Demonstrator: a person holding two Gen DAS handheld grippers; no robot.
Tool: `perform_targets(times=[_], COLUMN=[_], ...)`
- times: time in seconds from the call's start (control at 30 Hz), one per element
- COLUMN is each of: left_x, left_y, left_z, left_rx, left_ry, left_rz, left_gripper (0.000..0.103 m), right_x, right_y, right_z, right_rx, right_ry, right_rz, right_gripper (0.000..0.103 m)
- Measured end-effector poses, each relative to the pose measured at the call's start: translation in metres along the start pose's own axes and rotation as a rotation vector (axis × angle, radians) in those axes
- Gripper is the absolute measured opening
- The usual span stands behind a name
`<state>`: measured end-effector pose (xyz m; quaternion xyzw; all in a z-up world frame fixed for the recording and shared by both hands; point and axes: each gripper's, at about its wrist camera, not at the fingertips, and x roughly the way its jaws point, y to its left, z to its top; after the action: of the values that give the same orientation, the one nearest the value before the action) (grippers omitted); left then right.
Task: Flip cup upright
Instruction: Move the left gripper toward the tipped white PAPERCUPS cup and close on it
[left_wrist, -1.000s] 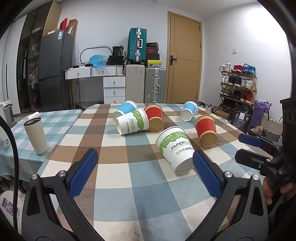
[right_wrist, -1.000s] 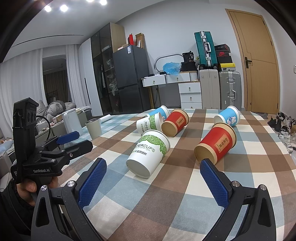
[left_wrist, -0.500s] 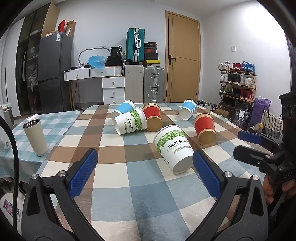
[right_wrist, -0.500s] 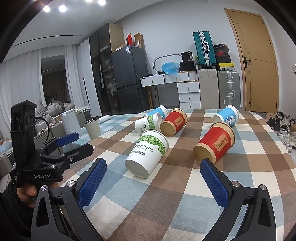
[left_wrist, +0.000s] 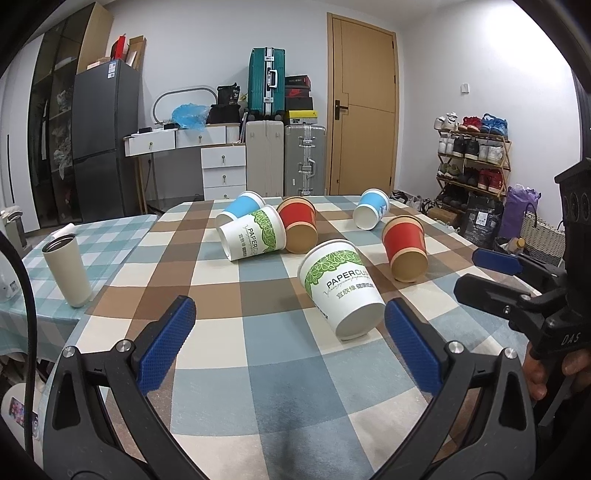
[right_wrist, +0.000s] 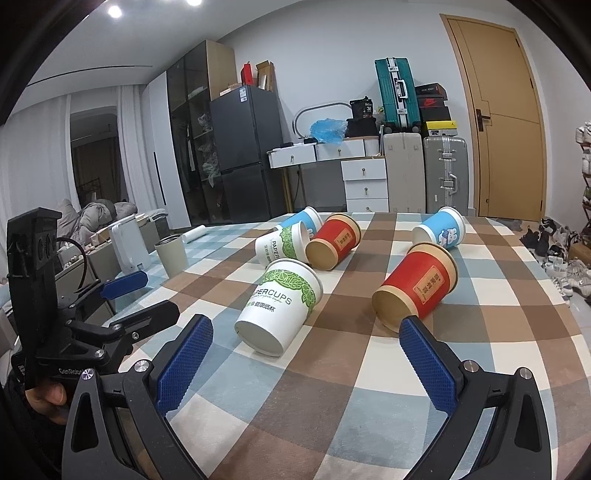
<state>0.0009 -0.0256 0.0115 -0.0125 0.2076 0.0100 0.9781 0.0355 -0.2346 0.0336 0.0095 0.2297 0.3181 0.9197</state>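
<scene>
Both my left claw (left_wrist: 290, 332) and my right claw (right_wrist: 306, 354) are spread wide and hold nothing, and over the last second both have edged closer to the nearest white-and-green cup (left_wrist: 341, 288), which now looms larger between the blue pads. It lies on its side on the checked surface (left_wrist: 258, 369), base toward me, so I judge no flip has begun. Farther back, the nearer red cup (right_wrist: 415, 284) and the other toppled cups lie unmoved.
</scene>
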Motion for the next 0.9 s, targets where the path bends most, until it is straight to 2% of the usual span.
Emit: perform_targets(times=[0.4,0.77,0.9], left_x=[0.031,0.081,0.099], left_y=[-0.014,-0.038,-0.045], left_z=[0.015,0.02,0.019], left_rx=[-0.035,-0.014,-0.017], left_ry=[0.09,0.208,0.274], left_rz=[-0.021,-0.037,-0.073], left_gripper=[0.102,0.102,0.095], right_x=[-0.004,-0.006,-0.002], right_y=[-0.02,-0.037,-0.037], right_z=[0.008,0.008,0.005], right_rx=[0.045,0.096,0.098], right_ry=[0.003,0.01,0.025], right_rz=[-0.081,-0.091,-0.088], right_gripper=[0.103,0.103,0.103])
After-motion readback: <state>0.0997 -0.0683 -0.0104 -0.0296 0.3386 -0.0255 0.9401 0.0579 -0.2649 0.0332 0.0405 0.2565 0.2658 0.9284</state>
